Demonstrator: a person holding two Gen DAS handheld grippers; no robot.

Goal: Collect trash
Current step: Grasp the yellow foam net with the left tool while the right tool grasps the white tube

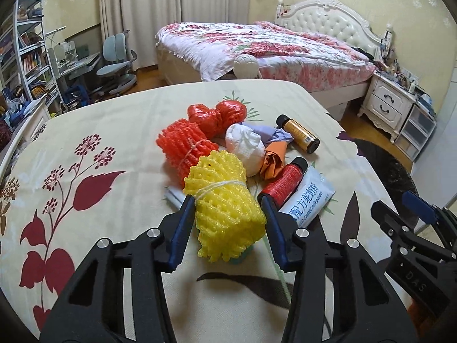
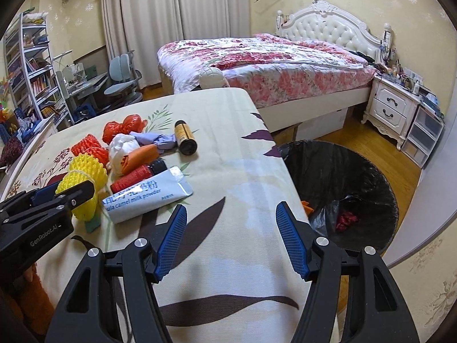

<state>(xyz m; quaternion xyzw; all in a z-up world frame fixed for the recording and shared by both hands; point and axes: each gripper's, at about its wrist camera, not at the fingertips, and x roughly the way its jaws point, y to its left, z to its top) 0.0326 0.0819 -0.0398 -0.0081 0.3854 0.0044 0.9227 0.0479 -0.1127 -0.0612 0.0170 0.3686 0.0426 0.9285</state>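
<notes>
Left gripper [image 1: 228, 203] jaws closed against yellow foam net [image 1: 225, 208] on table [image 1: 114, 131], right gripper [image 2: 231, 214] half open, empty, near bin [image 2: 371, 171]

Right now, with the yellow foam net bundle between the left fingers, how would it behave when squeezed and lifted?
The yellow foam net bundle is open-mesh foam, so probably light and squashy. Its string tie should hold it together. The left hand-held gripper already brackets it, so slipping seems unlikely.

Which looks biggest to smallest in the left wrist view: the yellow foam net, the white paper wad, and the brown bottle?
1. yellow foam net, though it lies nearest the camera, which inflates it
2. white paper wad
3. brown bottle, farthest back, so its real size against the wad is unsure
</notes>
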